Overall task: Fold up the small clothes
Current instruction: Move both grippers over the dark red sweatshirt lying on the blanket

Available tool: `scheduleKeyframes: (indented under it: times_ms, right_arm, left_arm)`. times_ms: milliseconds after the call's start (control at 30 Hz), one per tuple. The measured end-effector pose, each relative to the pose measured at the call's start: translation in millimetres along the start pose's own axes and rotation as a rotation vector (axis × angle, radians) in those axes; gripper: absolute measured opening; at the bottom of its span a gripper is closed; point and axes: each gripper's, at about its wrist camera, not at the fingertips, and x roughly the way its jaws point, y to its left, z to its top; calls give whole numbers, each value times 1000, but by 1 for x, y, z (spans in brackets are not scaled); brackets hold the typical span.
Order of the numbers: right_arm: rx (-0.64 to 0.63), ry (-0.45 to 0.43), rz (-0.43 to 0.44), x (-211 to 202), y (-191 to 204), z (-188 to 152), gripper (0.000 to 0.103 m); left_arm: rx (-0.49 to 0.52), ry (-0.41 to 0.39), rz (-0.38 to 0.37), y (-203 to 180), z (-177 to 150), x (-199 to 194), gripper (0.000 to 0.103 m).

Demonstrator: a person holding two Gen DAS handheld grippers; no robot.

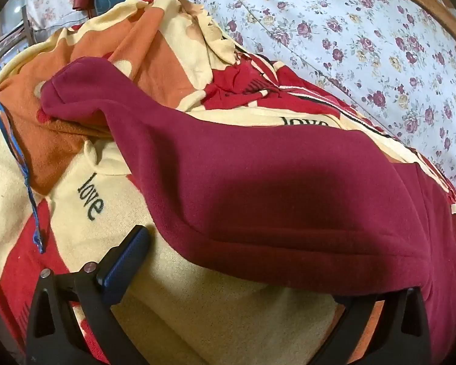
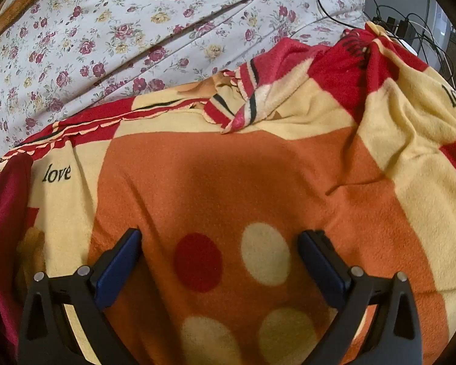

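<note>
Lying on the blanket [image 1: 76, 188], the maroon garment [image 1: 288, 188] hides one left claw [image 1: 243, 252] finger; both claws spread, empty

A floral bedsheet [image 2: 112, 39] lies beyond a patchwork fleece blanket [image 2: 228, 176], cables [image 2: 410, 27] nearby.
</note>
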Motion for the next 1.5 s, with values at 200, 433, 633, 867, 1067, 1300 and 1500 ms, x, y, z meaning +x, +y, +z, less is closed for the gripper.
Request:
scheduleKeyframes:
  times_ms: [200,433,633,867,1067,1300,1500]
  right_arm:
    - [0,-2,0,0,0,0,103]
    - [0,-2,0,0,0,0,103]
    - [0,-1,0,0,0,0,103]
    - [0,-2,0,0,0,0,103]
    - [0,-3,-1,0,0,0,103]
    - [2,3,0,0,0,0,103]
    - [-2,28,28,-22,7,-4,103]
  left_arm:
    - [-2,-5,3,0,0,0,97]
    - [-14,87,20,-1,-2,-7,94]
    - [3,101,-17,-3,-16,-46,75]
    - [59,-12,-74,-7,-31,-104,75]
    - [91,14,-145,-20,-35,-122,75]
    - [210,-45,-124,-48,-50,-144,75]
    - [231,-71,-136,-62,-60,-154,75]
